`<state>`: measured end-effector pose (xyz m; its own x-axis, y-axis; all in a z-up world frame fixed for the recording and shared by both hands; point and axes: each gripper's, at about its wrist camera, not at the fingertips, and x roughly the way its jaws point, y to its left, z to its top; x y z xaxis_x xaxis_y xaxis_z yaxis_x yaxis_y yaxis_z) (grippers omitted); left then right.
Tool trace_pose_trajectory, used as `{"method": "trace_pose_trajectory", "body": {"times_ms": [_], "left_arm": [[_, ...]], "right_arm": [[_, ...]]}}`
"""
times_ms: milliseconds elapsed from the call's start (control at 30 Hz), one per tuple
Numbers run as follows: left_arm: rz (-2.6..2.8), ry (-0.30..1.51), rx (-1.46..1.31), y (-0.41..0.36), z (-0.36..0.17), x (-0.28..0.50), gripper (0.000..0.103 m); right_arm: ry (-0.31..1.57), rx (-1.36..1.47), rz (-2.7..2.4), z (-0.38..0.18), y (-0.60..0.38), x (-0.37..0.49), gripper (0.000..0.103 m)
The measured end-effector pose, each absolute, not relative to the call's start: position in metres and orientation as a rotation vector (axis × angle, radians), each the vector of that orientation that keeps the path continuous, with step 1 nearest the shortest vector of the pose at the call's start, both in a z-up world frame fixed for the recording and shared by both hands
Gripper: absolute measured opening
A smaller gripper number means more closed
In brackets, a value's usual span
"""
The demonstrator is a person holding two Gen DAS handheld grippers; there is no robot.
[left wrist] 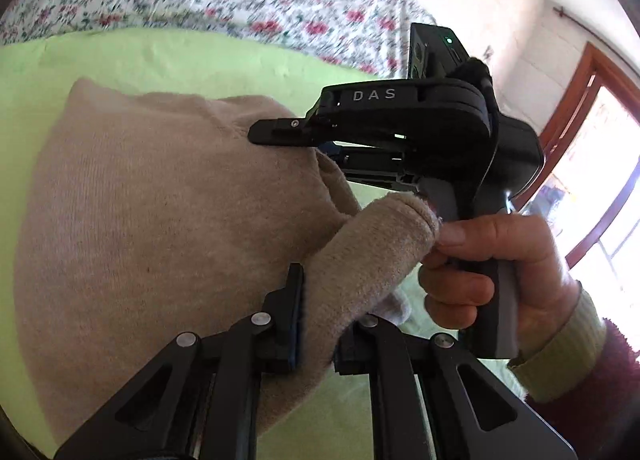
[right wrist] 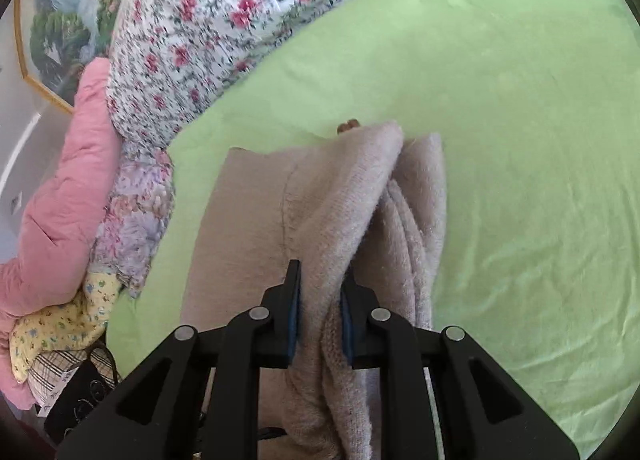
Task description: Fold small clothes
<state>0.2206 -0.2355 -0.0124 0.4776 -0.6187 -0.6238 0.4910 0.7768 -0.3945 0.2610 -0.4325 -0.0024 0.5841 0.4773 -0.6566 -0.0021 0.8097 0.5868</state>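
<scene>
Both tongs, left (left wrist: 316, 320) and right (right wrist: 320, 316), each pinching beige sweater (left wrist: 140, 200) over green sheet (right wrist: 520, 140)

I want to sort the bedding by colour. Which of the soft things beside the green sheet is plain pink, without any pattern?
The puffy pink quilt at the far left; the floral cover and yellow printed cloth are patterned.

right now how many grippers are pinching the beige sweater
2. The left gripper is shut on a rolled fold of the beige sweater near its lower edge. The right gripper clamps a bunched fold of the same garment, over the green blanket.
</scene>
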Motion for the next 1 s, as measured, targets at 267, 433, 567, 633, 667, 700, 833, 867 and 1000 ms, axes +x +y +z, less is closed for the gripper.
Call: {"method": "trace_pose_trajectory", "body": {"times_ms": [267,433,567,633,667,700,833,867,1000], "left_arm": [[-0.718,0.908,-0.150,-0.239,-0.029,0.220,0.019],[-0.771,0.934,-0.179,-0.216,-0.014,0.203,0.045],[-0.775,0.926,-0.201,-0.184,0.003,0.183,0.059],[-0.751,0.921,-0.211,-0.167,0.008,0.179,0.065],[-0.739,0.917,-0.220,-0.158,0.010,0.179,0.065],[-0.725,0.915,-0.228,-0.149,0.012,0.182,0.065],[-0.633,0.939,-0.278,-0.112,0.014,0.209,0.072],[-0.612,0.938,-0.297,-0.103,0.013,0.217,0.072],[-0.583,0.989,-0.366,-0.080,0.004,0.244,0.074]], "right_arm": [[0.932,0.537,0.208,-0.017,-0.443,0.258,0.018],[0.925,0.524,0.178,-0.007,-0.442,0.250,0.030],[0.901,0.513,0.142,0.003,-0.444,0.235,0.061],[0.887,0.525,0.143,0.005,-0.446,0.227,0.070],[0.889,0.529,0.149,0.005,-0.446,0.223,0.070],[0.897,0.529,0.156,0.004,-0.446,0.221,0.070],[0.928,0.521,0.169,-0.001,-0.444,0.217,0.071],[0.935,0.520,0.167,-0.003,-0.444,0.217,0.071],[0.954,0.544,0.189,-0.010,-0.447,0.221,0.071]]}}
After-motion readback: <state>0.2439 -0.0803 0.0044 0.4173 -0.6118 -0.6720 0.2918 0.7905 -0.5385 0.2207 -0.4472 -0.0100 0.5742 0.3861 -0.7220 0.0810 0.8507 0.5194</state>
